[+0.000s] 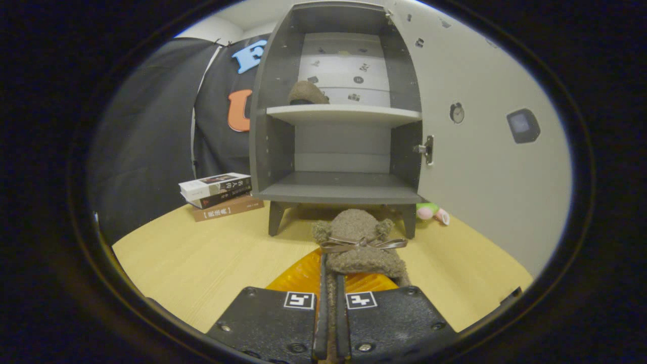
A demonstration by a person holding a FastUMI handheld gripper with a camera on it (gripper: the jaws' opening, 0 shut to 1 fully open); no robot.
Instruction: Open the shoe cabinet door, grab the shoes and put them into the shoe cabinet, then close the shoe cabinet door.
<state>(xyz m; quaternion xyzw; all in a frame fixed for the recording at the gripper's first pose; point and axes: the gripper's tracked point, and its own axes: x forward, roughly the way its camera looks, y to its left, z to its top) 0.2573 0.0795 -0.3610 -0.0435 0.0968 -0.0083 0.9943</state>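
Note:
A fuzzy brown shoe (360,242) with a ribbon bow is pinched at its rim between my fingers, and my gripper (331,283) is shut on it. The shoe hangs just ahead of the fingers, in front of the grey shoe cabinet (338,189). The cabinet's door (485,151) stands swung open to the right. A second brown shoe (307,94) rests on the left side of the cabinet's upper shelf (349,115). The lower shelf is bare.
The cabinet stands on short legs on a light wooden table (202,258). A stack of books (218,194) lies left of the cabinet. A pink and green toy (432,212) lies by the cabinet's right leg. An orange object (303,275) sits under the held shoe.

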